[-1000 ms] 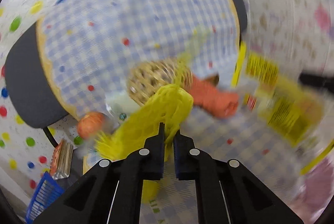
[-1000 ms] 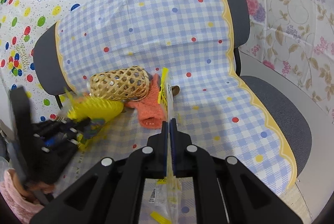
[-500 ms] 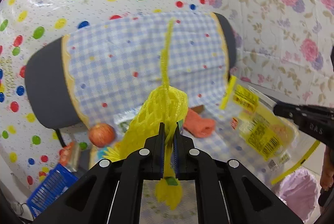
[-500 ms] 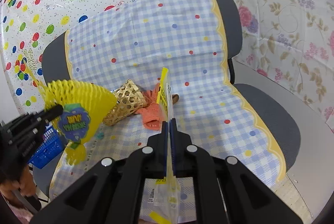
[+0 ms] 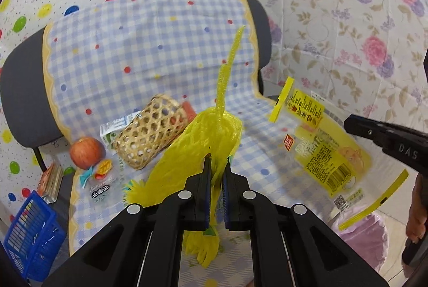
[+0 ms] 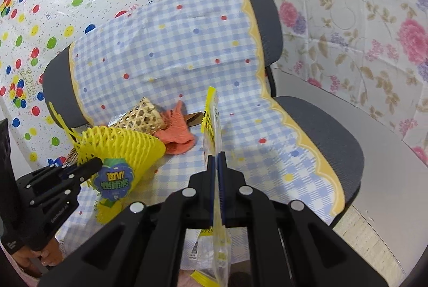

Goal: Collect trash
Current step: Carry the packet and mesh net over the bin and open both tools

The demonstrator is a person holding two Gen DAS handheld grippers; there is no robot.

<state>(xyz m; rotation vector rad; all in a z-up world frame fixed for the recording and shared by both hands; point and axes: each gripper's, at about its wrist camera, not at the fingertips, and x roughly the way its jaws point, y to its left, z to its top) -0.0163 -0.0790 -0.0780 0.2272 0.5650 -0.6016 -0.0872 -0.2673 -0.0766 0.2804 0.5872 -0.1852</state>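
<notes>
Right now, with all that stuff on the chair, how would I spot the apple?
Find the office chair draped in a blue checked cloth. On the seat's left edge, in the left claw's view, the apple sits left of the tipped woven bamboo basket, beside a small carton. It is the only round, red-orange thing there.

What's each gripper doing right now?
Left gripper: closed on the yellow net.
Right gripper: closed on the yellow wrapper.
</notes>
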